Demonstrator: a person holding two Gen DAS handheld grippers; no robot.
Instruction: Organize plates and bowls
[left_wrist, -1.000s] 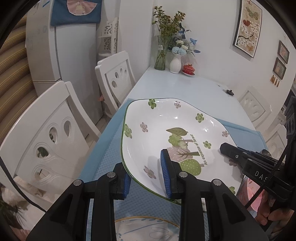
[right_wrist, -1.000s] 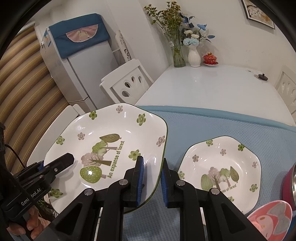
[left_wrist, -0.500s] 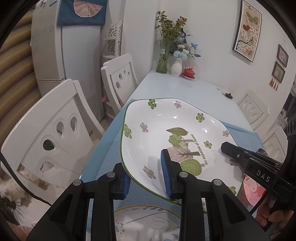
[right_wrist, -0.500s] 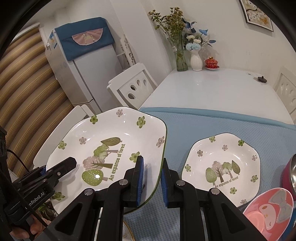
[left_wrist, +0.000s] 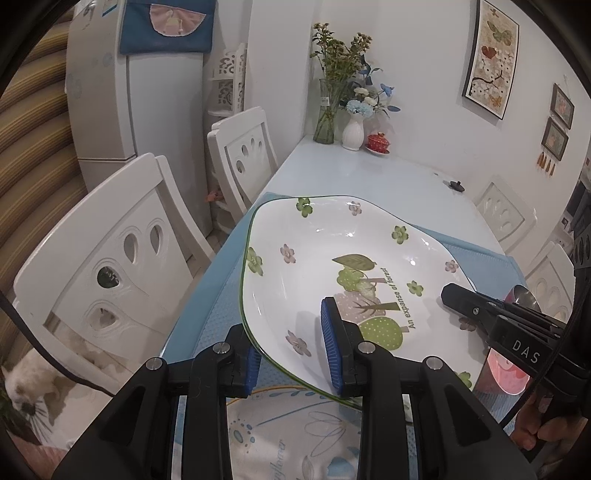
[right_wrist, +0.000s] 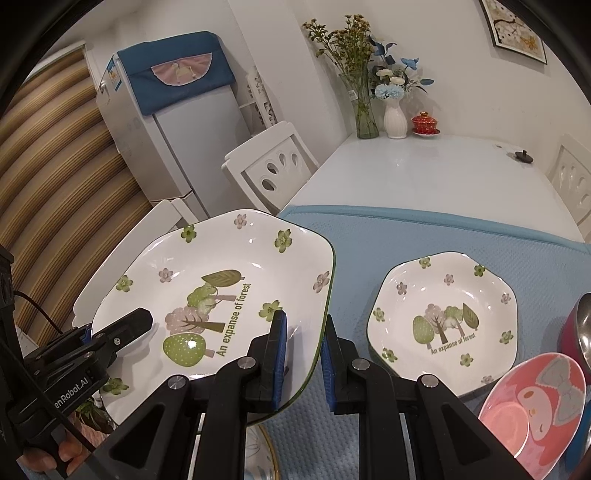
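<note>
A white table (right_wrist: 424, 173) runs to the far wall, its near part covered by a blue mat (right_wrist: 443, 240). To the left stand two white chairs, the nearer chair (left_wrist: 110, 266) close beside the table edge and the farther chair (left_wrist: 243, 155) behind it, with a pale fridge (left_wrist: 107, 92) beyond them. Held above the left near part of the mat is the large plate (left_wrist: 314, 266), white with a green rim, printed with trees and small flowers; it is tilted, off the surface, and carried from both sides. The left gripper (left_wrist: 291, 354) pinches its near-left rim, one blue pad under the edge and the other inside the dish. The right gripper (right_wrist: 303, 350) clamps the plate's right rim, its blue pads pressed onto the thin edge. Beneath the plate, at the near edge, lies a pale plate with blue line drawing (left_wrist: 295, 435). Right of the large plate, flat on the mat, sits a smaller dish (right_wrist: 443, 317) with the same tree print. Near right of that is a pink cartoon bowl (right_wrist: 535, 402), and just beyond it a red metal cup (right_wrist: 576, 325). At the far end stand a glass vase of flowers (right_wrist: 364, 107), a white vase (right_wrist: 394, 116) and a small red lidded cup (right_wrist: 424, 123).
</note>
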